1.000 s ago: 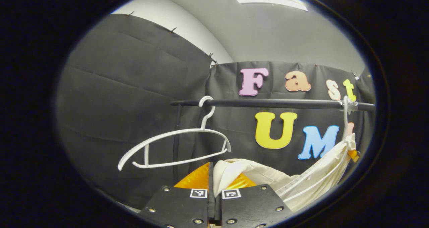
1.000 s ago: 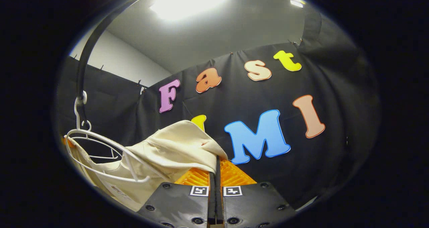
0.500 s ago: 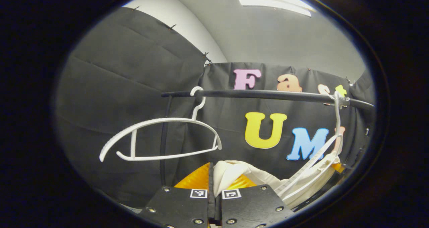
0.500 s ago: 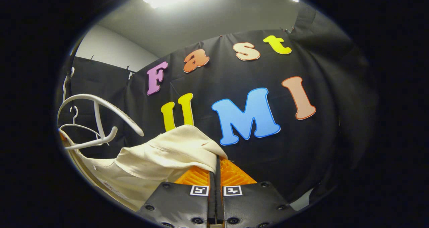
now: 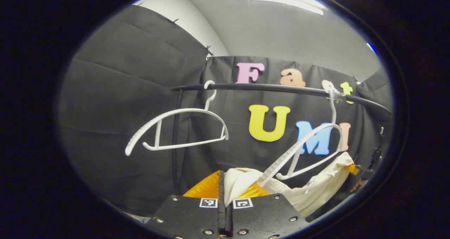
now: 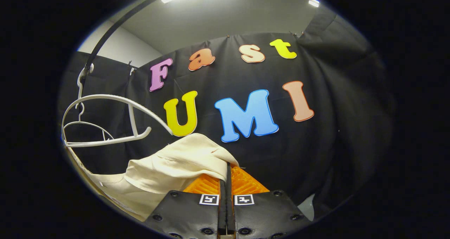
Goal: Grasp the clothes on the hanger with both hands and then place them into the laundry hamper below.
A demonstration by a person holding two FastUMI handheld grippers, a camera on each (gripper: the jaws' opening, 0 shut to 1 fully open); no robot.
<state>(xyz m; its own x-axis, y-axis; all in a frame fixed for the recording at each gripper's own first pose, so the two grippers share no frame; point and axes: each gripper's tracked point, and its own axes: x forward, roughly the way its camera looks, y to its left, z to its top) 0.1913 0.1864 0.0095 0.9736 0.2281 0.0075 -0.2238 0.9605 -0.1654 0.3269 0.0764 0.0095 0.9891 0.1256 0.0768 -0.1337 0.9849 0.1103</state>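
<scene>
A cream cloth garment stretches between my two grippers, below the rail. My left gripper is shut on one end of the garment, which bunches up over its fingers. My right gripper is shut on the other end of the garment, which drapes away to the left. The white hanger that bore it hangs bare on the black rail, tilted, just above the cloth. In the right gripper view this hanger swings free at the left. The far gripper pinches the cloth's far corner.
A second bare white hanger hangs at the rail's left end, near the rail's upright post. It appears small behind the first hanger in the right gripper view. Black cloth walls close in behind and on both sides.
The garment has slid off the right-hand hanger, which has swung back up and now hangs bare. Both grippers have stayed shut on the cloth and dropped lower relative to the rail.
</scene>
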